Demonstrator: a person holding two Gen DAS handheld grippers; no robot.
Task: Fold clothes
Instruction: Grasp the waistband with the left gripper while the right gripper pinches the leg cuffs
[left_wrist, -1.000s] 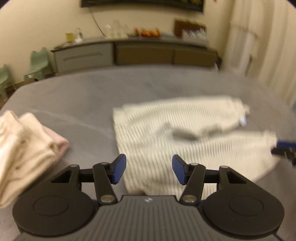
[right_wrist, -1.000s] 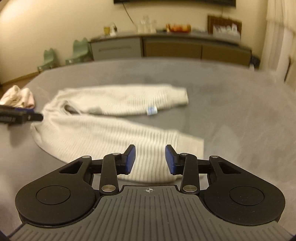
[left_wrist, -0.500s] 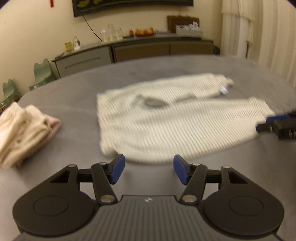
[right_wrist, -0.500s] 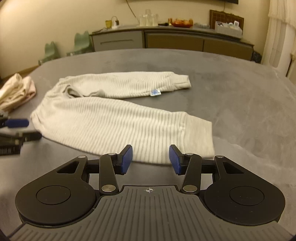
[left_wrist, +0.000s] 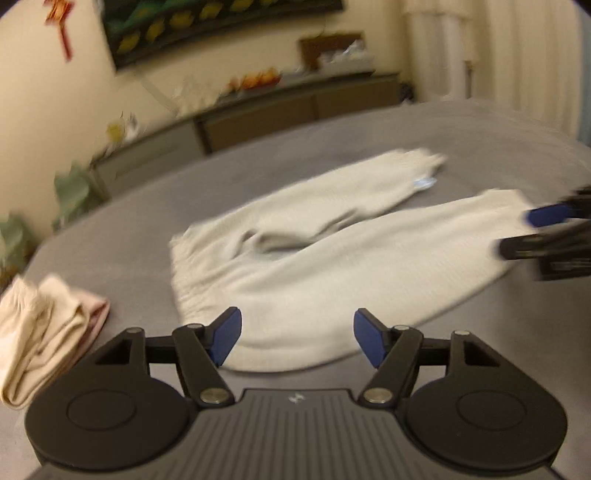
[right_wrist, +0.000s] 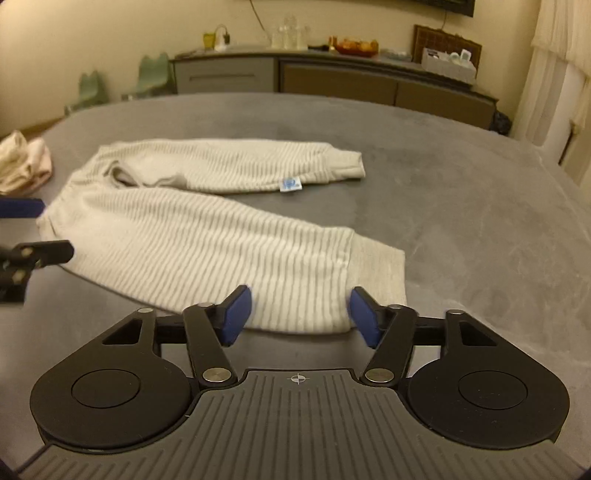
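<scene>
A pair of cream ribbed knit trousers (right_wrist: 207, 229) lies flat on the grey table (right_wrist: 461, 206), legs spread in a V; it also shows in the left wrist view (left_wrist: 332, 258). My left gripper (left_wrist: 297, 341) is open and empty just above the near edge at the waist end. My right gripper (right_wrist: 299, 314) is open and empty at the near leg's cuff (right_wrist: 376, 269). The right gripper shows at the right edge of the left wrist view (left_wrist: 546, 229); the left gripper shows at the left edge of the right wrist view (right_wrist: 29, 229).
A folded cream and pink pile (left_wrist: 40, 328) lies on the table left of the trousers, also in the right wrist view (right_wrist: 22, 166). A long sideboard (right_wrist: 332, 81) with bottles and fruit stands against the far wall. Curtains (right_wrist: 561, 66) hang at the right.
Both grippers have moved closer to the trousers' near edge and both have opened wider. The left view has tilted and swung. The trousers have not moved.
</scene>
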